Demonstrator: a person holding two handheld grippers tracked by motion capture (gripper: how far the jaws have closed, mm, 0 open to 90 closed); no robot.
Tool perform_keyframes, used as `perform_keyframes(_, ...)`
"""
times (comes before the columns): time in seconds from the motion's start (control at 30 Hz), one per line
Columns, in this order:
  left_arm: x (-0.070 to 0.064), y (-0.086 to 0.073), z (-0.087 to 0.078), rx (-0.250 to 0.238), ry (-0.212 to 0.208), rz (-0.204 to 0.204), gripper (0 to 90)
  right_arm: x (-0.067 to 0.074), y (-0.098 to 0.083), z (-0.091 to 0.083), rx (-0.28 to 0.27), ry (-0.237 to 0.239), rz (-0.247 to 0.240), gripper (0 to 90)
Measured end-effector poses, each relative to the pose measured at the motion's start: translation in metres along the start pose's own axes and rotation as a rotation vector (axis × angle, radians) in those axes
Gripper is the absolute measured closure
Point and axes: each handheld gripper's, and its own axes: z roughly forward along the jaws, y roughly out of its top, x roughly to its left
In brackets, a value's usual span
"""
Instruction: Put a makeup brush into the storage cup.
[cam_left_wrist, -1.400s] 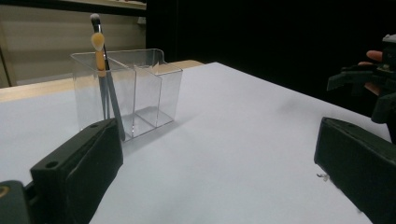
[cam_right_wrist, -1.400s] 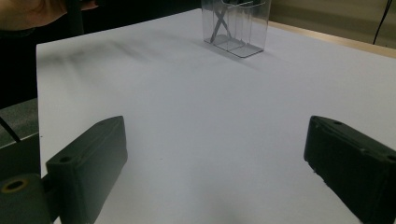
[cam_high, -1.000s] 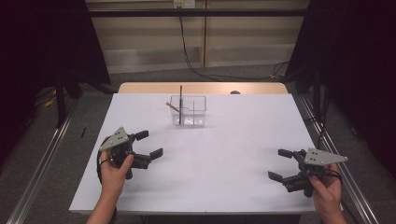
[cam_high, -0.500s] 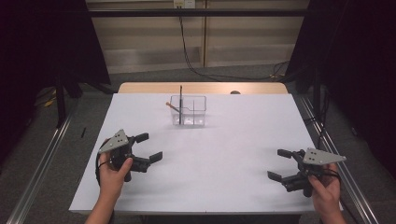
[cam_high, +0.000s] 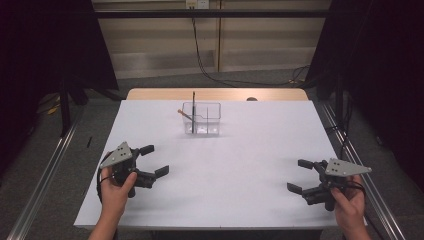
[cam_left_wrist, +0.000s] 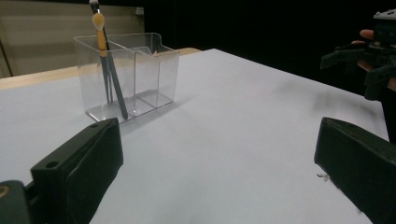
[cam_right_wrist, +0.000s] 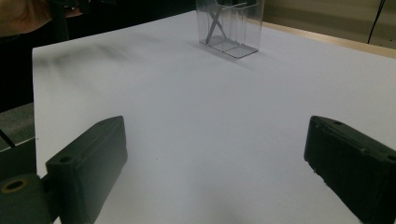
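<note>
A clear plastic holder with compartments stands at the far middle of the white table. Its left compartment holds two brushes: a dark one upright and a tan-tipped one leaning. In the left gripper view the holder is ahead and to the left, well beyond the jaws. My left gripper rests open at the near left, nothing between its jaws. At the near right my right gripper is also open and empty. The holder shows far ahead in the right gripper view.
A wooden strip runs along the table's far edge, with a small dark object on it. Metal rails flank both sides of the table. Cables hang behind.
The left gripper has slid slightly toward the near edge. The right gripper has barely shifted. Both stay open.
</note>
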Motion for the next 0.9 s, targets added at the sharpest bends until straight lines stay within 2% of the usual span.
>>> perform_keyframes(0.9,-0.002,-0.008,-0.015,0.011,0.009,0.026,0.8,-0.003,-0.001,0.001,-0.005,-0.002,0.005,5.8)
